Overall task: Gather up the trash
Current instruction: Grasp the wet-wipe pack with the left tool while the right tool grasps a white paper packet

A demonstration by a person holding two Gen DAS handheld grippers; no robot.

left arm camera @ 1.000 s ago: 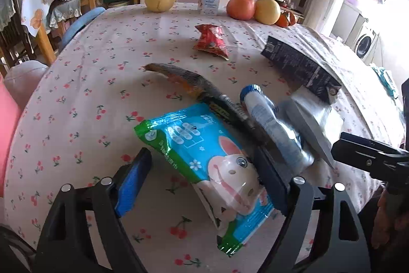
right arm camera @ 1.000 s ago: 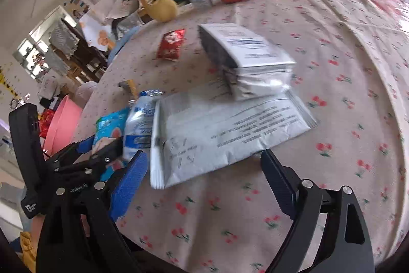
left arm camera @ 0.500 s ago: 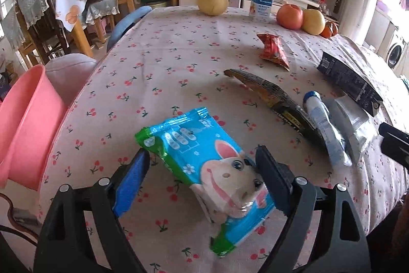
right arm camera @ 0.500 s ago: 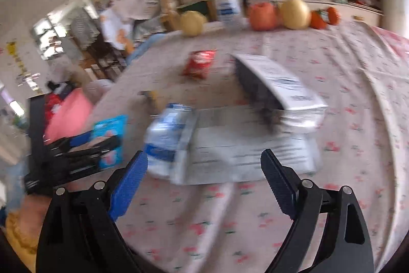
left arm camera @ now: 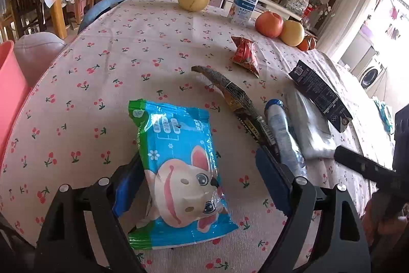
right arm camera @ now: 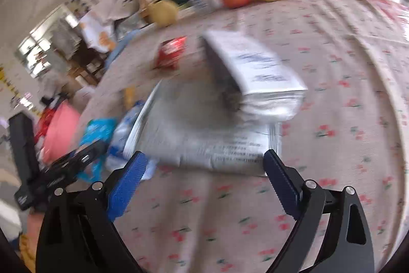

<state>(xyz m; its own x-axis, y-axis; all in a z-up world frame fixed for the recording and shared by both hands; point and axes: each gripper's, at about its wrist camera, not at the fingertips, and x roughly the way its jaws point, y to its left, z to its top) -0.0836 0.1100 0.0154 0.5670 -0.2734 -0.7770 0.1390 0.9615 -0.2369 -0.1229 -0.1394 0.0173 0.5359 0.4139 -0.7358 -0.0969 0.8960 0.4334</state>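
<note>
Blue and green and shiny, the wet-wipe packet (left arm camera: 176,170) with a cartoon animal face lies flat on the worktop (left arm camera: 107,63), which wears a cloth with little red cherries. The left hand-held gripper (left arm camera: 196,178) has its two blue pads wide apart, one on each side of the packet. The left pad is right beside the packet's edge. The right pad is a bit away from it. Nothing is squeezed yet.

More trash lies to the right of the packet: a dark brown wrapper (left arm camera: 230,96), a squashed plastic bottle (left arm camera: 283,137), a grey mailing bag (right arm camera: 204,134), a black carton (left arm camera: 319,91) and, farther off, a small red snack bag (left arm camera: 245,55). A pink bin (left arm camera: 10,94) sits at the left edge of the worktop, and I think the trash goes there.

The right hand-held gripper (right arm camera: 204,175) is also open, with nothing between its pads. It hangs just in front of the near edge of the grey mailing bag. Its picture is blurry.

The step now looks like getting ready to pick up the wet-wipe packet. Next, the left pads need to go down a little and close softly on the packet's two long sides. The packet is soft and slippery, so it may bend or slide.
</note>
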